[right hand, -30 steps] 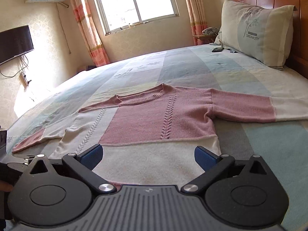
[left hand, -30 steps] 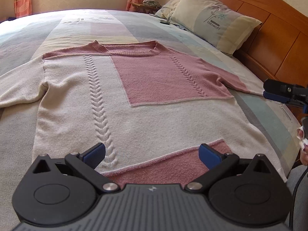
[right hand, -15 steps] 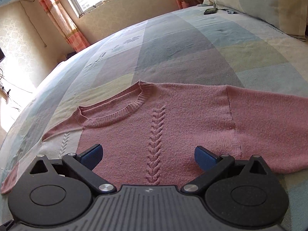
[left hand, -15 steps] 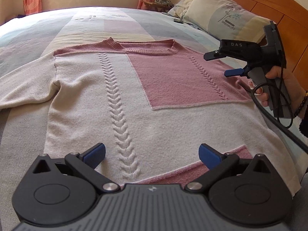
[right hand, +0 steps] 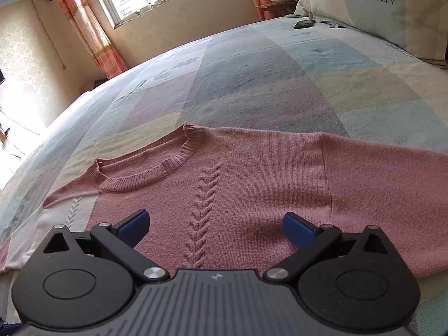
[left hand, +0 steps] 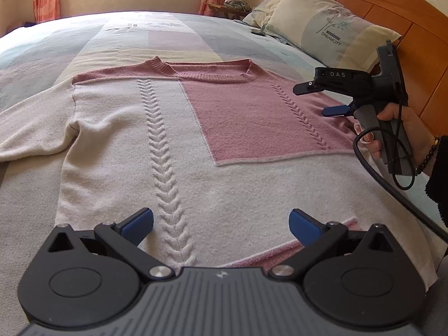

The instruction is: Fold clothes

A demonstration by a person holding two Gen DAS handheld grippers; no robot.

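Across the patchwork bedspread (left hand: 168,36) lies one pink-and-cream sweater (left hand: 224,145), flat, face up, neckline at the far side, both sleeves spread out. Left gripper (left hand: 221,224) hovers over the near hem, fingers spread wide, gripping nothing. Right gripper (right hand: 215,222) sits low above the pink shoulder panel, jaws likewise wide apart and empty; a hand (left hand: 397,128) holds its handle at the right. Two pillows (left hand: 330,25) lean against the wooden headboard (left hand: 420,28) at far right.
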